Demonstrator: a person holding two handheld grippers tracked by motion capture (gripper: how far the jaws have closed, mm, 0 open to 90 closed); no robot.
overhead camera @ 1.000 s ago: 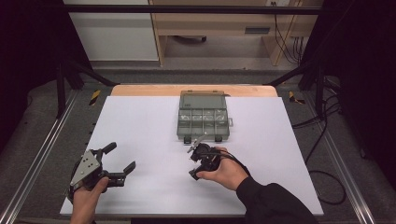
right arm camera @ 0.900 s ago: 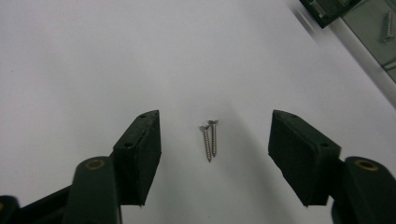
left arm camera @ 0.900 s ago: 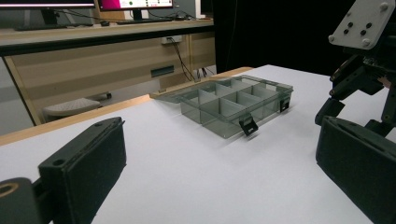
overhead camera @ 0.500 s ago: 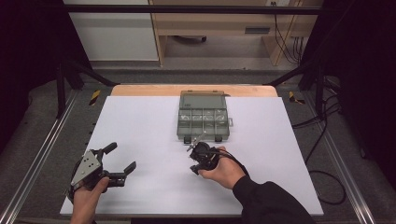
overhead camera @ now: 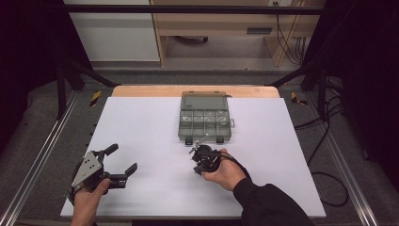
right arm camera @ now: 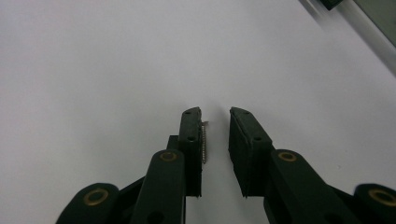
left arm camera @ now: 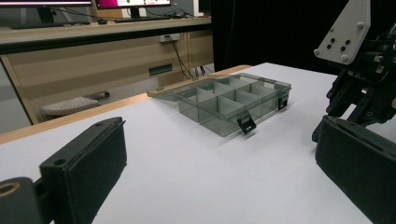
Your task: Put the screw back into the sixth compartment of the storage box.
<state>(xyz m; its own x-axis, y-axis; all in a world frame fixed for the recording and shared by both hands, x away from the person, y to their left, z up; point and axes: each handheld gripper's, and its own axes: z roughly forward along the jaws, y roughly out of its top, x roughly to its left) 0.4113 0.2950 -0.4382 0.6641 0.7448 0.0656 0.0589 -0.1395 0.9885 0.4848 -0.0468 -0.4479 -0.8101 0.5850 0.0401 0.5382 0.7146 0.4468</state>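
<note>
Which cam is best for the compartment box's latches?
Left gripper view: the compartment box sits side-on and close, both black front latches and the open lid clear. The high view shows the box from above, latches tiny at its near edge. The right gripper view catches a blurred corner.

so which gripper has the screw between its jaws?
The right gripper: a small screw lies against one pad, jaws just closing. The left gripper gapes wide, holding nothing.

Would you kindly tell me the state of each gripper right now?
Left gripper: open, holding nothing.
Right gripper: jaws have just been closing, a small screw between them against one pad; not yet clamped.
</note>
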